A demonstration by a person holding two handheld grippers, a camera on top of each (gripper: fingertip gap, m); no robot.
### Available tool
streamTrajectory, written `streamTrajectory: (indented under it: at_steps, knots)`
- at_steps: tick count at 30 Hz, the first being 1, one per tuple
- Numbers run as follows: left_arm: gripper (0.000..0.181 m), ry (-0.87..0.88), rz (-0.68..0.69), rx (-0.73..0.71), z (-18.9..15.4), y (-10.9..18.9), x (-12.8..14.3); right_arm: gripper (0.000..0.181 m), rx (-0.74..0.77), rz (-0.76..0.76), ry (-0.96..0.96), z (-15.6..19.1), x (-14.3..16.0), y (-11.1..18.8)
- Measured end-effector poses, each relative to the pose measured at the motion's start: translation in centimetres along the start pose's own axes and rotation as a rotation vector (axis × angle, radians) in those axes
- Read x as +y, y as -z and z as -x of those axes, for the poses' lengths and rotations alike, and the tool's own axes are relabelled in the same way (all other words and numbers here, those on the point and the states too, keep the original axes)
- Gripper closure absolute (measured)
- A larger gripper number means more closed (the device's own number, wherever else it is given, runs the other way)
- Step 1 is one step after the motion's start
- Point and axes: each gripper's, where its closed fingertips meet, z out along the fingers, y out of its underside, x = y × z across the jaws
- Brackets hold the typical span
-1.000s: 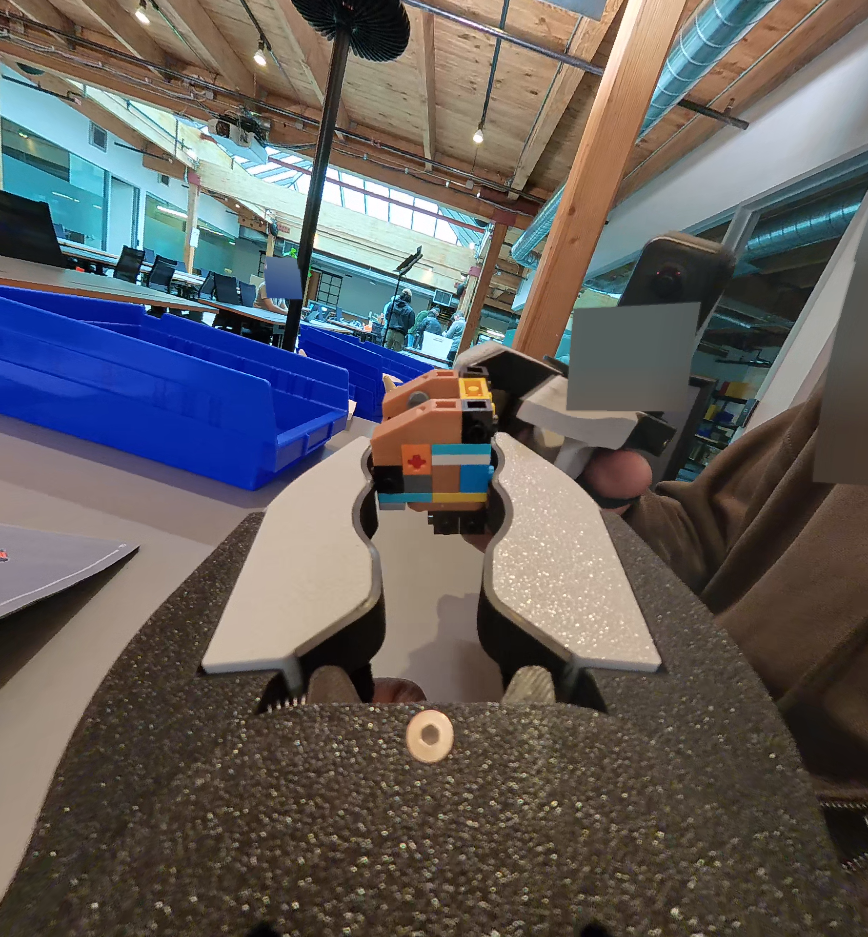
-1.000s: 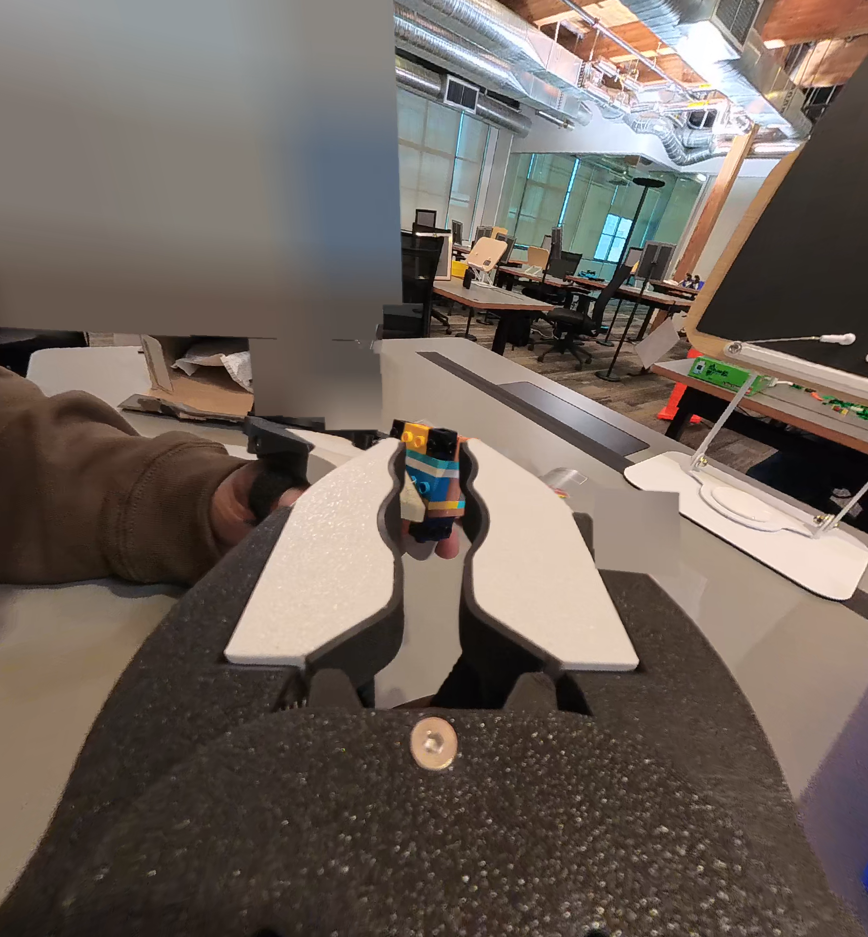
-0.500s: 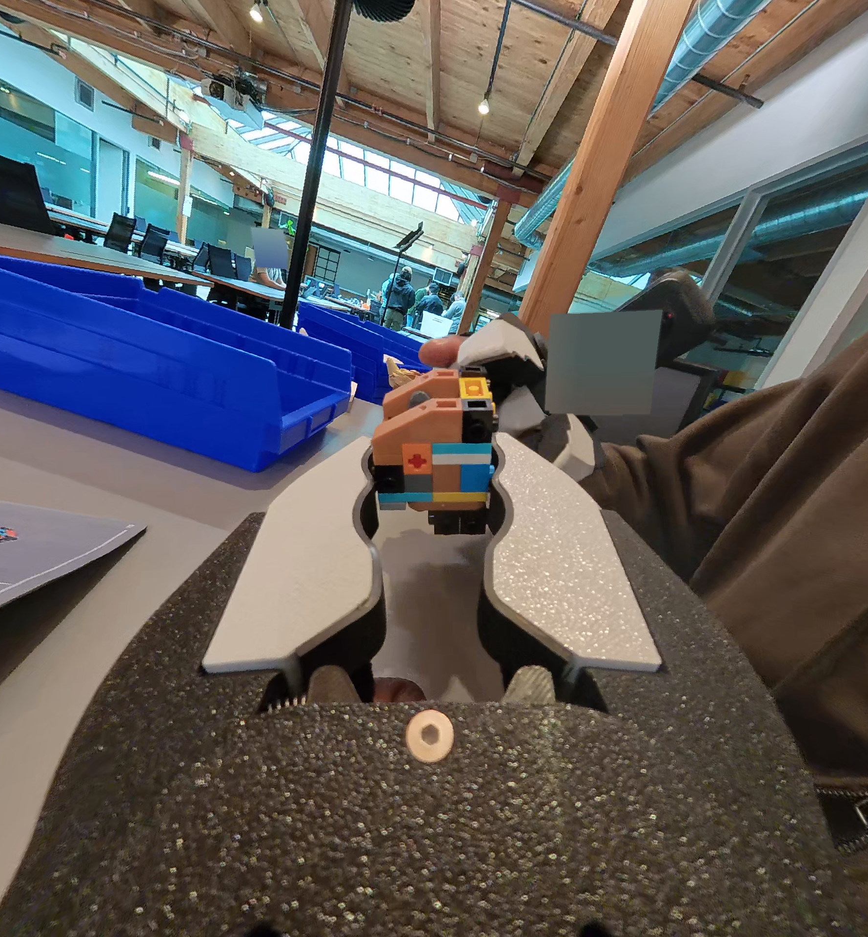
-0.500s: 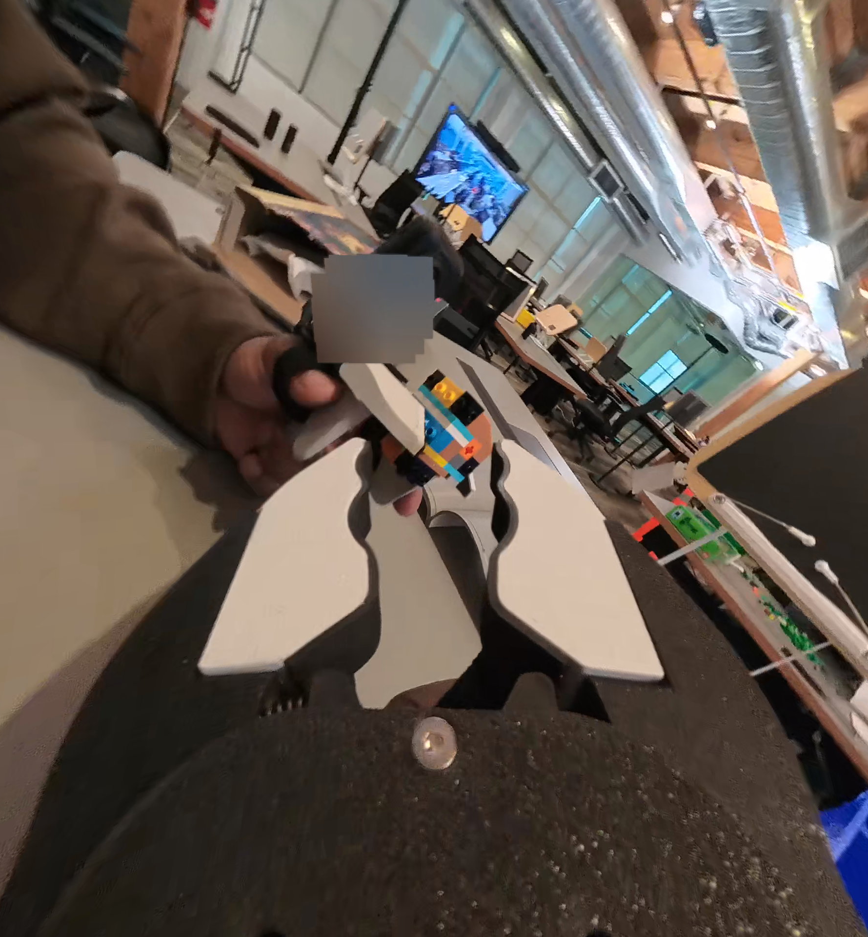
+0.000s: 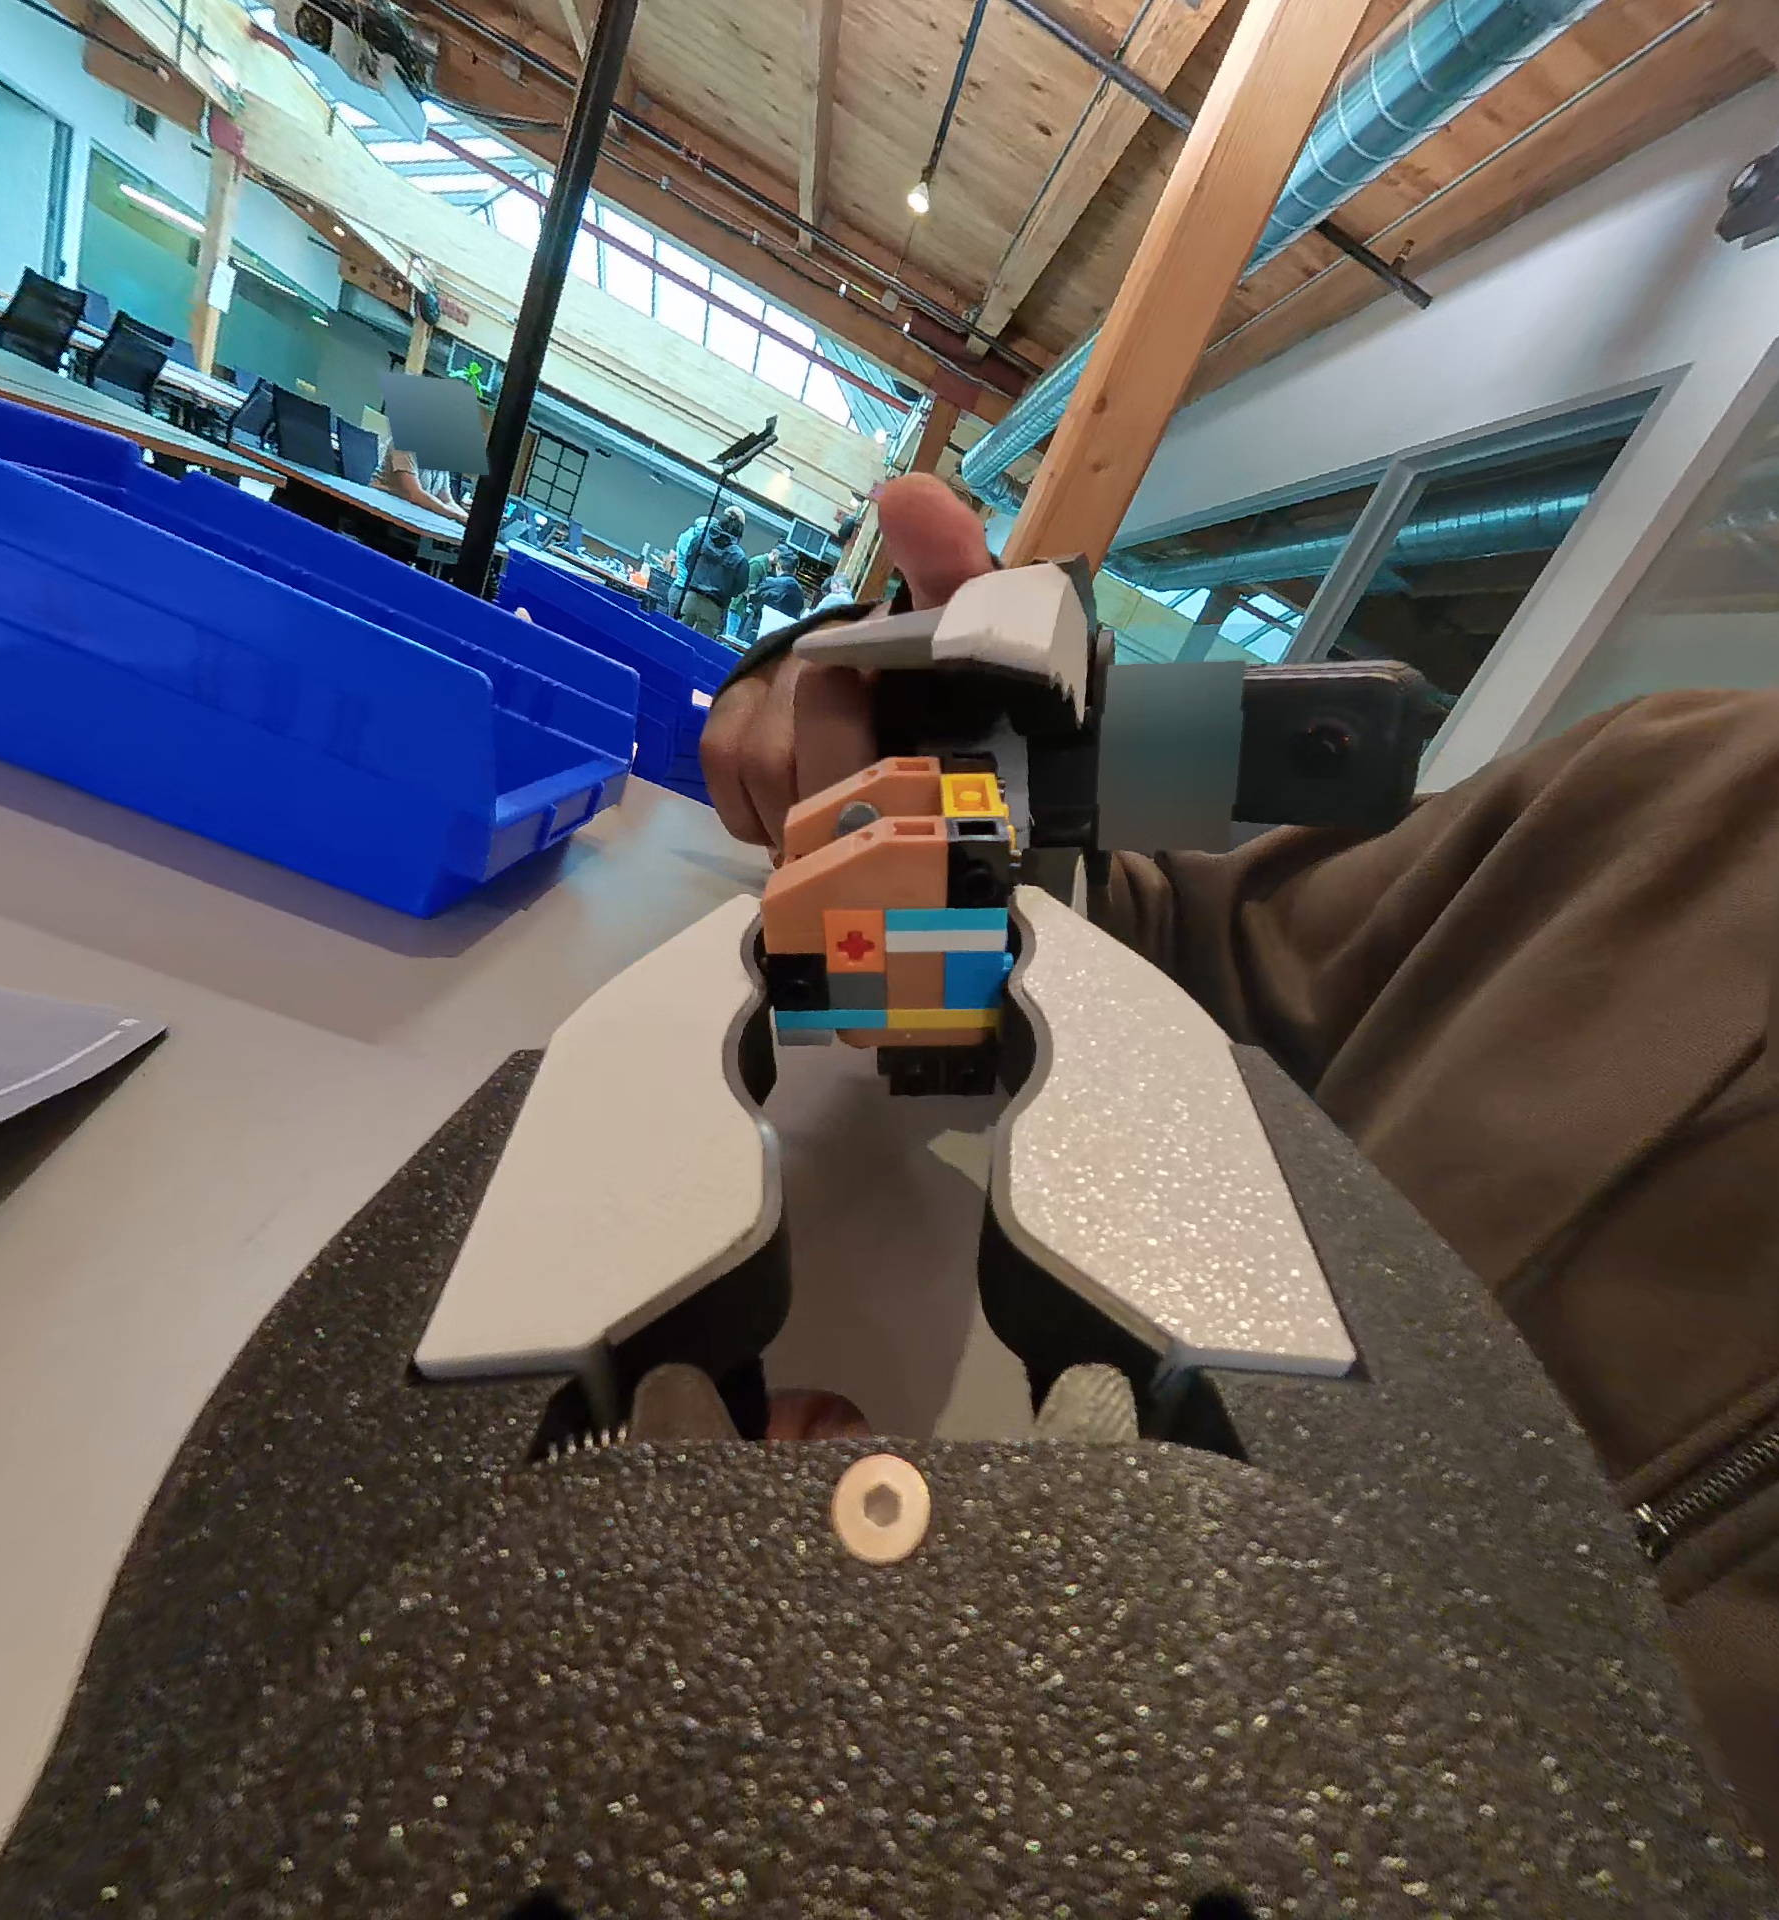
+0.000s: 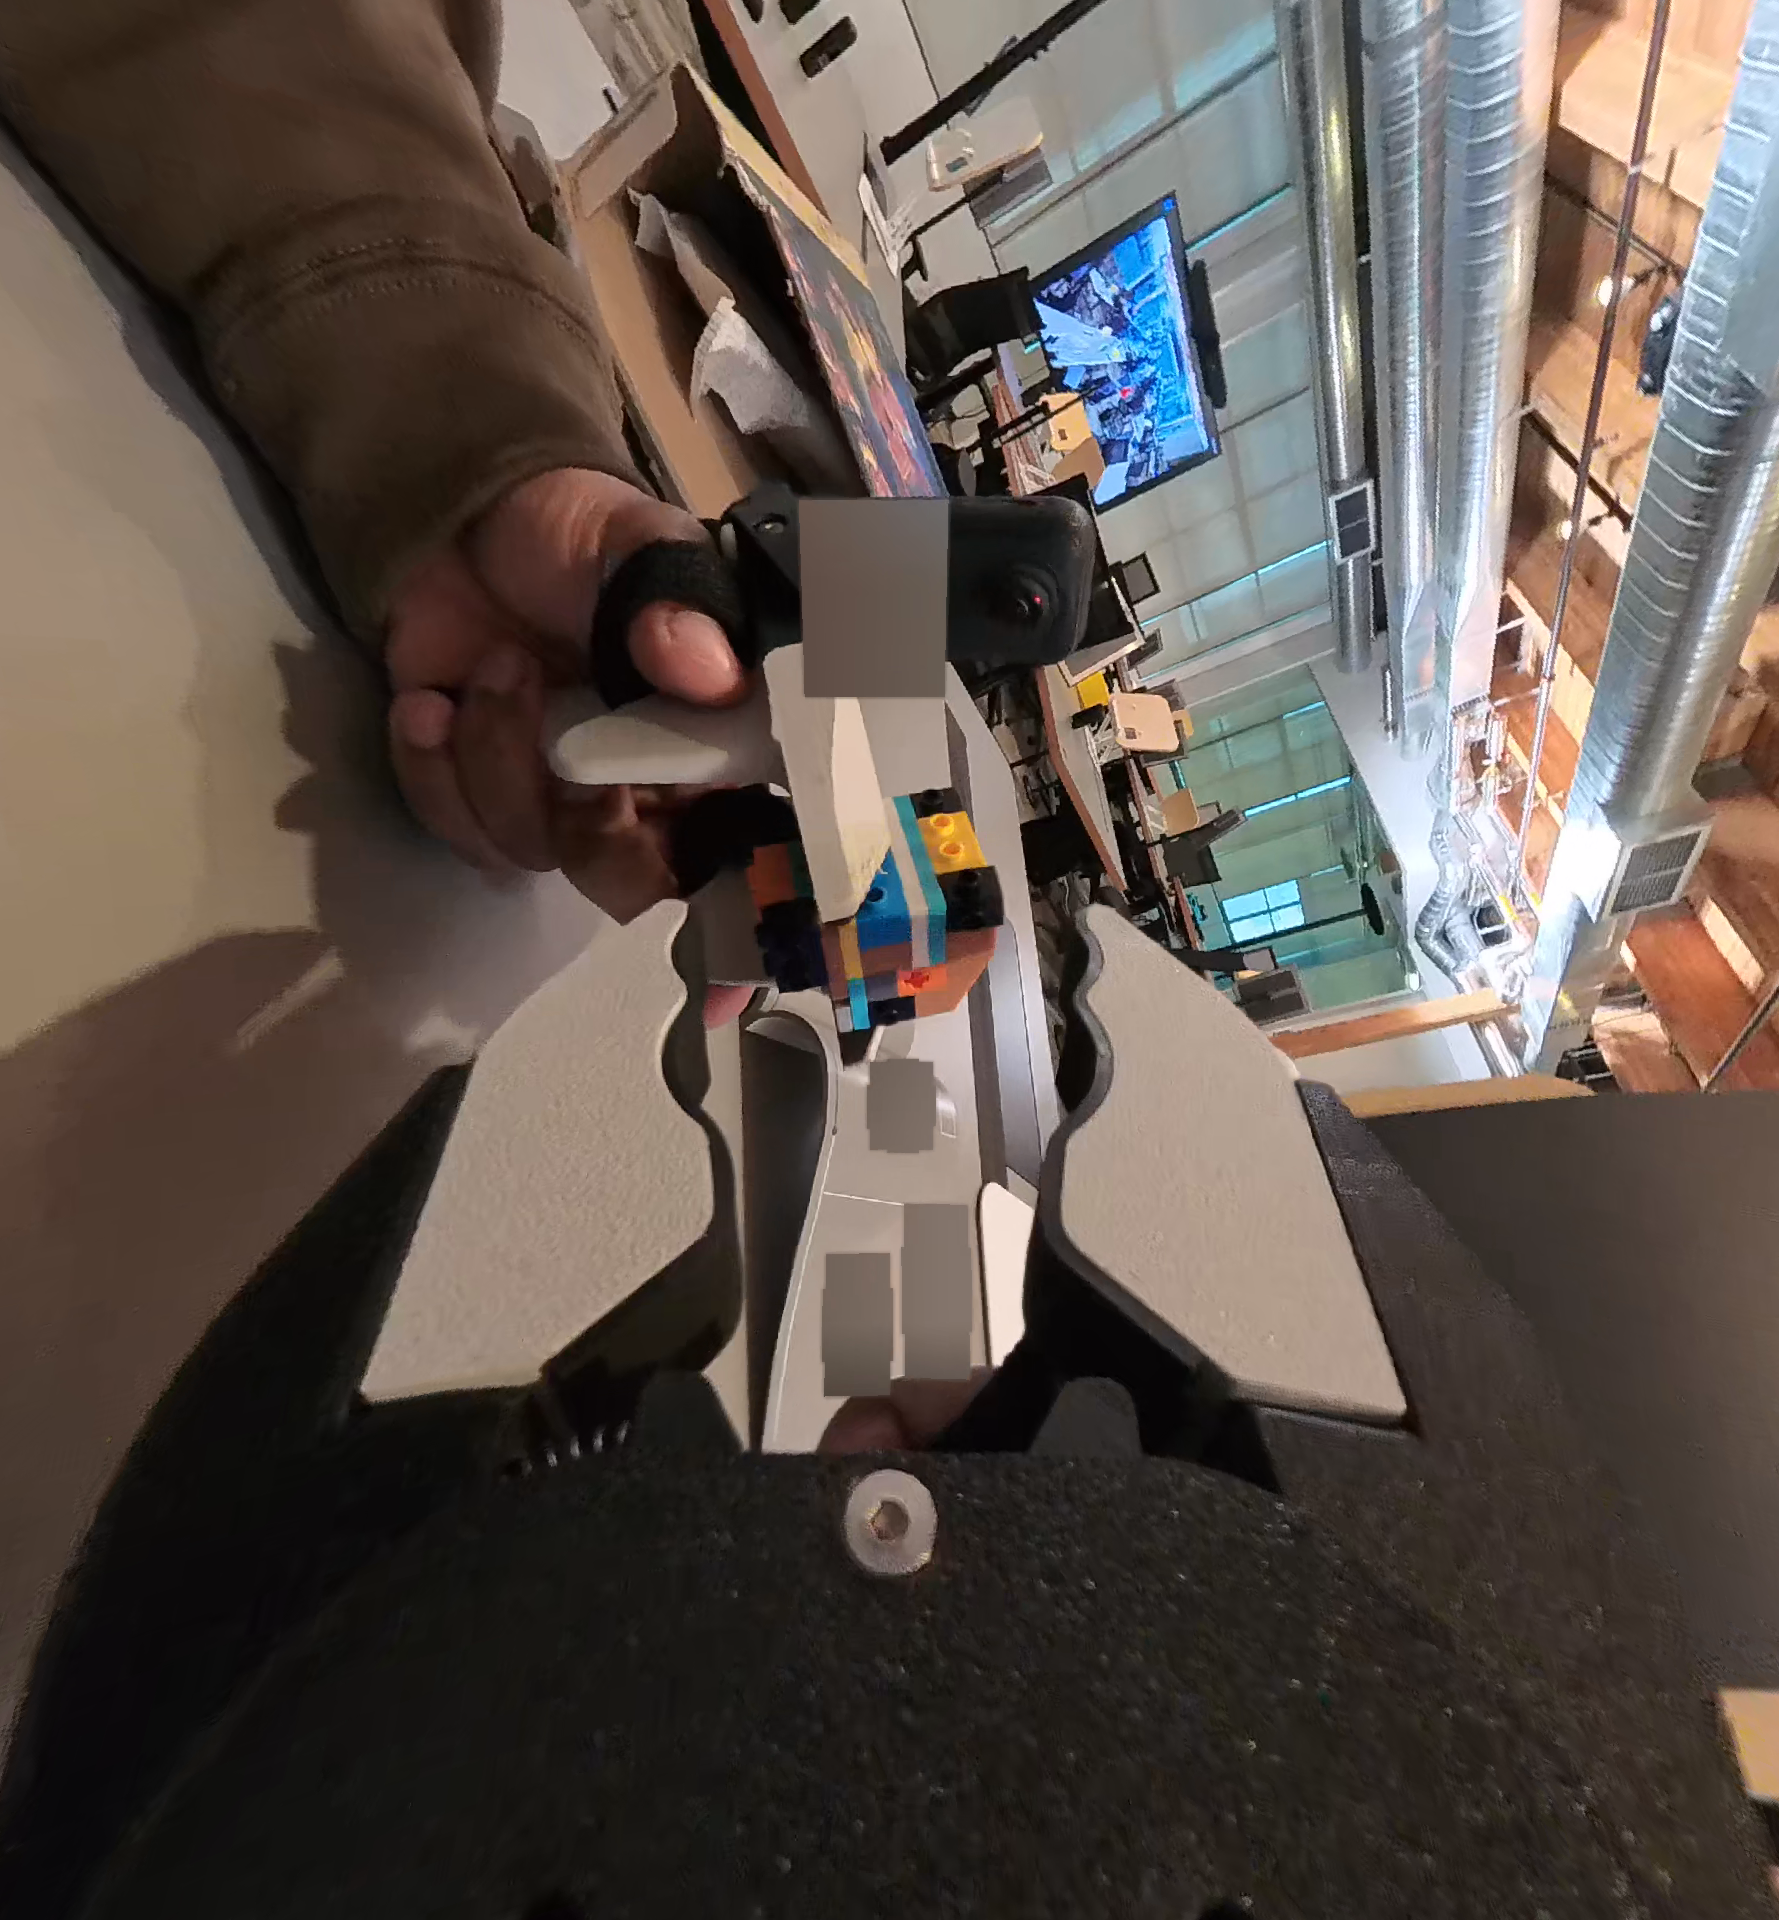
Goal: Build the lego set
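- The left gripper (image 5: 890, 997) is clamped on the lego model (image 5: 890, 935), one grey finger (image 5: 656, 1122) pressed to each side of its lower half.
- The model sits at the fingertips, lifted above the table (image 5: 241, 1039), not touching it.
- It is a small block of tan, black, blue, white, yellow and orange bricks, with a red cross on an orange tile facing the left camera.
- Two tan sloped bricks top it on the left; a yellow stud piece on black sits at its upper right.
- In the left view the right gripper (image 5: 978, 634) shows behind and above the model, held by a hand (image 5: 791, 727) with the thumb up; a brown sleeve (image 5: 1487, 987) runs off to the right.
- In the right view, rolled on its side, the right gripper (image 6: 885, 956) has its fingers (image 6: 573, 1164) spread wide and holds nothing.
- The model (image 6: 895, 935) appears there between and just beyond the right fingertips, touching neither.
- One white finger of the left gripper (image 6: 833, 810) lies across the model in that view, with the holding hand (image 6: 511, 707) to the left.
- Blue bins (image 5: 241, 707) stand along the far left edge of the table.
- A grey sheet (image 5: 12, 1060) lies at the left edge, nearer.
- An opened cardboard box (image 6: 719, 260) sits on the table behind the left hand.
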Motion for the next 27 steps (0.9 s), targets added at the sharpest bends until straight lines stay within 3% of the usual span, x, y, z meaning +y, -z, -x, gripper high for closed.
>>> streamTrajectory:
  at_steps: [8, 27]
  knots:
    - [0.141, 0.007, 0.028, 0.002, 0.0, -0.1, 0.4, 0.132, -0.018, 0.019, 0.068, 0.5, 0.6, -0.9]
    - [0.141, 0.061, 0.139, -0.062, 1.0, -0.3, 1.8, 0.133, -0.117, 0.114, 0.1, 1.5, 2.0, -0.7]
